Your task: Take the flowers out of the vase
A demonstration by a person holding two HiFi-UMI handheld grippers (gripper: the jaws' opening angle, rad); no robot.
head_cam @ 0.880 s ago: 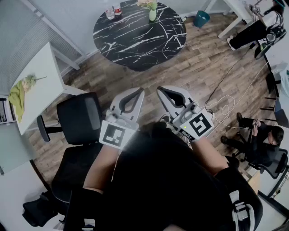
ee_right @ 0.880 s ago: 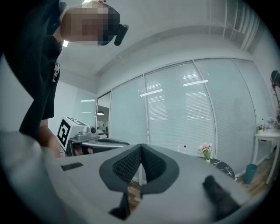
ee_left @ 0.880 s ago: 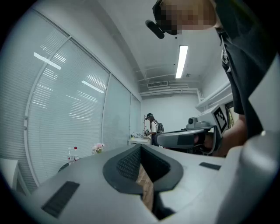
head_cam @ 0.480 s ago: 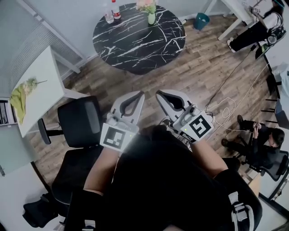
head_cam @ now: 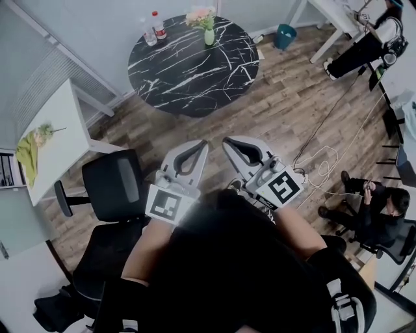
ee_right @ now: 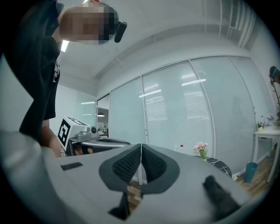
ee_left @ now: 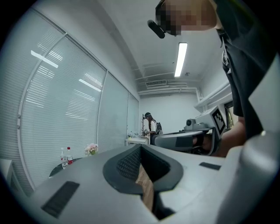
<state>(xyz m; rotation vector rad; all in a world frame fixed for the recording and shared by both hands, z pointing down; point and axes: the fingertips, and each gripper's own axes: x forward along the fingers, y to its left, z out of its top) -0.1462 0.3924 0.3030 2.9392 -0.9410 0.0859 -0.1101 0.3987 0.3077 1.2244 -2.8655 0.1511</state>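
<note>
Flowers of pink colour [head_cam: 200, 15] stand in a small pale green vase [head_cam: 209, 37] at the far edge of the round black marble table [head_cam: 188, 65], in the upper middle of the head view. Two clear plastic bottles [head_cam: 152, 29] stand to their left. You hold the left gripper [head_cam: 200, 146] and the right gripper [head_cam: 229, 142] side by side at the centre of the frame, well apart from the table. A black office chair [head_cam: 114, 188] is at the left.

In the left gripper view, the jaw tips meet with nothing between them; the flowers are small at the lower left.

In the right gripper view, the jaws are pressed together and empty; the flowers show at the right of the jaws.
</note>
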